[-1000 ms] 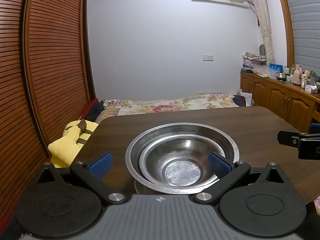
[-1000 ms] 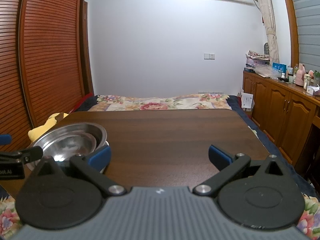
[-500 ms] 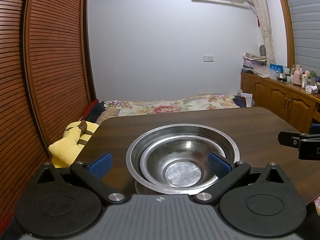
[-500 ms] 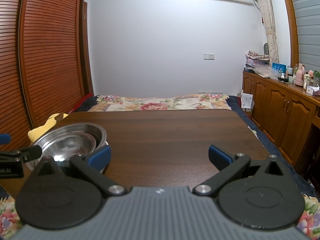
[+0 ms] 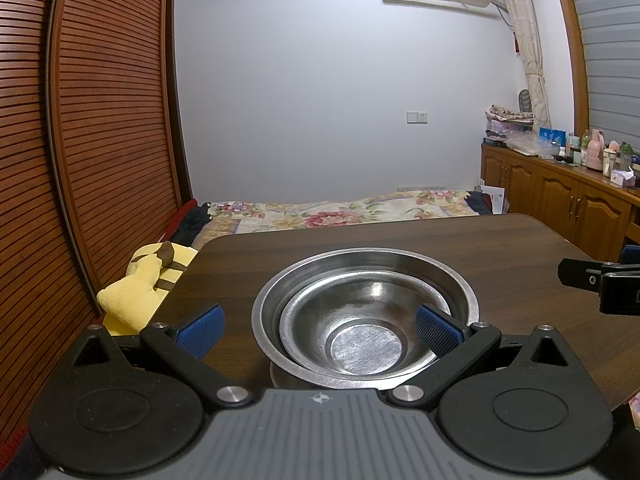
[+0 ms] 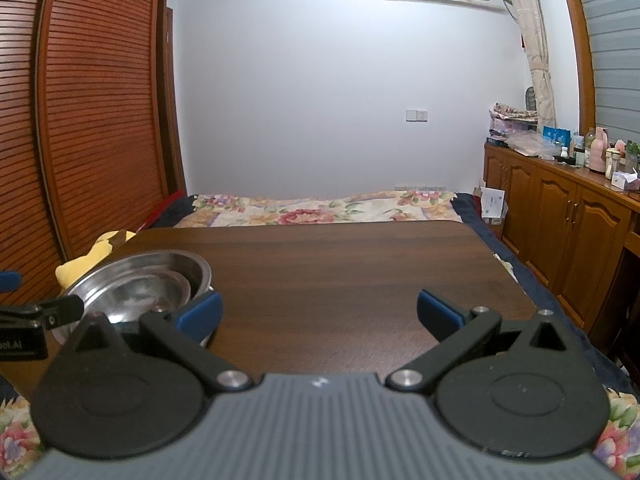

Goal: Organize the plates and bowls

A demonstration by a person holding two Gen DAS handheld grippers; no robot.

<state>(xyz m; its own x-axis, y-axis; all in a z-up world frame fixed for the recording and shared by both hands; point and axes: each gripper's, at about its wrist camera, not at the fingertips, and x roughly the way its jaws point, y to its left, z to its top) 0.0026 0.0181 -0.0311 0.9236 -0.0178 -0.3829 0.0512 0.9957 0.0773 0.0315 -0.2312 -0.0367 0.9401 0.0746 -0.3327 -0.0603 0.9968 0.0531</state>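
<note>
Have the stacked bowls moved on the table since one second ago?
No. The bowls sit at the same spot near the table's left edge.

Two nested bowls are bare silver steel on a dark brown wood-grain bench. Each tool is black with blue pads. At ten o'clock lies a yellow plush with brown stripes; at twelve, a floral bedspread.
</note>
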